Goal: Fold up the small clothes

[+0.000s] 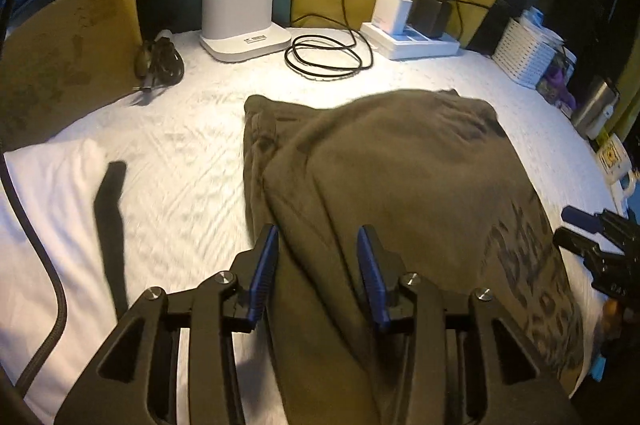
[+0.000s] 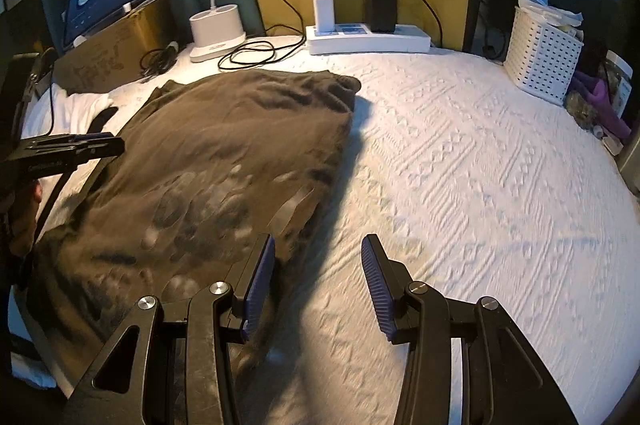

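While your left gripper (image 1: 318,275) hangs above the near end of the olive-brown garment (image 1: 392,177), its jaws stand partly apart with cloth showing between them but no pad pressing on it, so it holds nothing; the garment lies spread on the white bedspread (image 2: 480,165), printed side up, and looks already folded over along its left side. Your right gripper (image 2: 318,283) is likewise part-open and empty, its left pad over the garment's right edge and its right pad over bare bedspread. If you close there, I judge you may pinch the textured bedspread along with the hem and drag both; if your left pads catch only the top layer, the fold may slide apart. Should you carry the cloth far forward, it could sweep into the black cable (image 1: 324,59) and the power strip (image 2: 368,41).
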`<state>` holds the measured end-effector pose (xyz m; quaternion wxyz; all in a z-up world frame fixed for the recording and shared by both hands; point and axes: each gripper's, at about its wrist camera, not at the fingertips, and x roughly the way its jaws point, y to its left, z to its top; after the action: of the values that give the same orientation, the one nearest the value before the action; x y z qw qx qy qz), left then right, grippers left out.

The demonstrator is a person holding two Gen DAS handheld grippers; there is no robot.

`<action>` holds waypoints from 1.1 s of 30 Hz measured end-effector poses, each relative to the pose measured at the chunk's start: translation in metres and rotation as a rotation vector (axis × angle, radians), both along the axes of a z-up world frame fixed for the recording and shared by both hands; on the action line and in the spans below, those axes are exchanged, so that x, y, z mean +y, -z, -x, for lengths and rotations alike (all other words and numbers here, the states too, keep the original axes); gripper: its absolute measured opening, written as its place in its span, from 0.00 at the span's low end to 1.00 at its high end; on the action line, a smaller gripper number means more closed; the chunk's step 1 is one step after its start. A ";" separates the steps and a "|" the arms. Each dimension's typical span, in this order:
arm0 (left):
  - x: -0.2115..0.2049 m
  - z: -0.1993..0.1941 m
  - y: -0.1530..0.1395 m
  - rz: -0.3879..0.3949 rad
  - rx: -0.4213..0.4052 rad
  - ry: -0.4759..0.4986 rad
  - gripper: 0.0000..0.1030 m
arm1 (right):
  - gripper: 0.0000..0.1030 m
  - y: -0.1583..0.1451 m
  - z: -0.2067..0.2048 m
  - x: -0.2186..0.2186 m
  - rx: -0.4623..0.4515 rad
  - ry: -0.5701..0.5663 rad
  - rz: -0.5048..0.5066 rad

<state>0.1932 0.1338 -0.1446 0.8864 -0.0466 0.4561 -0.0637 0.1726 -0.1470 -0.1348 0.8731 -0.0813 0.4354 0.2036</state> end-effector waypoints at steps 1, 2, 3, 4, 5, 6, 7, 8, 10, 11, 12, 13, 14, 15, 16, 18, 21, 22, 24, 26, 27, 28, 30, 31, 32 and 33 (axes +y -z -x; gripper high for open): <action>0.000 -0.003 0.000 0.003 -0.001 0.002 0.40 | 0.46 0.000 -0.004 0.000 0.002 0.001 0.000; 0.000 -0.007 0.000 0.006 -0.007 0.007 0.40 | 0.46 0.000 -0.008 0.000 0.004 0.002 0.000; -0.001 -0.011 0.000 0.008 -0.012 0.012 0.40 | 0.46 0.000 -0.013 0.001 0.005 0.001 -0.001; 0.000 -0.013 0.001 0.010 -0.013 0.016 0.40 | 0.46 0.001 -0.017 0.001 0.006 0.002 -0.001; 0.001 -0.017 0.004 0.013 -0.010 0.013 0.40 | 0.46 0.001 -0.020 0.002 0.008 0.003 -0.001; 0.003 -0.021 0.007 0.015 0.002 0.008 0.39 | 0.46 0.001 -0.026 0.002 0.011 0.006 -0.002; 0.004 -0.022 0.009 0.020 0.004 0.005 0.39 | 0.46 0.001 -0.028 0.003 0.012 0.007 -0.004; 0.007 -0.023 0.010 0.030 -0.004 0.006 0.36 | 0.46 0.002 -0.032 0.003 0.014 0.007 -0.006; 0.008 -0.024 0.010 0.012 -0.009 0.006 0.22 | 0.46 0.002 -0.039 0.005 0.016 0.005 -0.010; 0.009 -0.025 0.010 0.014 -0.012 0.010 0.15 | 0.46 0.003 -0.042 0.005 0.019 0.006 -0.013; 0.010 -0.026 0.011 0.019 -0.015 0.015 0.05 | 0.46 0.004 -0.047 0.005 0.024 0.008 -0.015; 0.011 -0.026 0.011 0.014 -0.015 0.016 0.05 | 0.46 0.005 -0.050 0.006 0.027 0.009 -0.017; 0.013 -0.026 0.009 0.023 -0.025 0.014 0.05 | 0.46 0.007 -0.053 0.006 0.031 0.010 -0.020; 0.015 -0.026 0.006 0.035 -0.036 0.009 0.05 | 0.46 0.008 -0.057 0.006 0.036 0.010 -0.025; 0.016 -0.026 0.004 0.032 -0.046 0.005 0.05 | 0.46 0.010 -0.061 0.006 0.041 0.008 -0.032; 0.020 -0.028 -0.002 0.016 -0.065 -0.002 0.05 | 0.46 0.012 -0.068 0.008 0.048 0.002 -0.039; 0.024 -0.035 0.000 -0.014 -0.063 -0.005 0.05 | 0.46 0.012 -0.079 0.011 0.051 0.001 -0.050; 0.024 -0.036 0.002 -0.020 -0.056 -0.004 0.05 | 0.46 0.011 -0.083 0.013 0.048 0.001 -0.054; 0.020 -0.037 0.008 -0.043 -0.033 0.007 0.05 | 0.47 0.010 -0.092 0.016 0.047 -0.003 -0.065; 0.017 -0.035 0.010 -0.063 -0.032 0.013 0.05 | 0.47 0.010 -0.103 0.017 0.049 0.002 -0.085; 0.017 -0.035 0.009 -0.064 -0.032 0.014 0.05 | 0.47 0.010 -0.109 0.018 0.054 0.006 -0.100; 0.019 -0.035 0.008 -0.056 -0.032 0.013 0.05 | 0.47 0.010 -0.117 0.018 0.061 0.014 -0.120; 0.021 -0.037 0.008 -0.043 -0.028 0.016 0.05 | 0.47 0.011 -0.129 0.016 0.081 0.035 -0.160; 0.021 -0.037 0.007 -0.042 -0.027 0.017 0.05 | 0.47 0.013 -0.135 0.016 0.092 0.046 -0.176; 0.021 -0.037 0.007 -0.044 -0.027 0.018 0.05 | 0.47 0.015 -0.142 0.016 0.104 0.054 -0.199; 0.020 -0.037 0.007 -0.047 -0.028 0.020 0.05 | 0.47 0.017 -0.147 0.016 0.116 0.056 -0.221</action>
<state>0.2307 0.1542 -0.1518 0.8929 -0.0203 0.4454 -0.0624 0.3195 -0.1307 -0.1522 0.8554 0.0395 0.4624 0.2300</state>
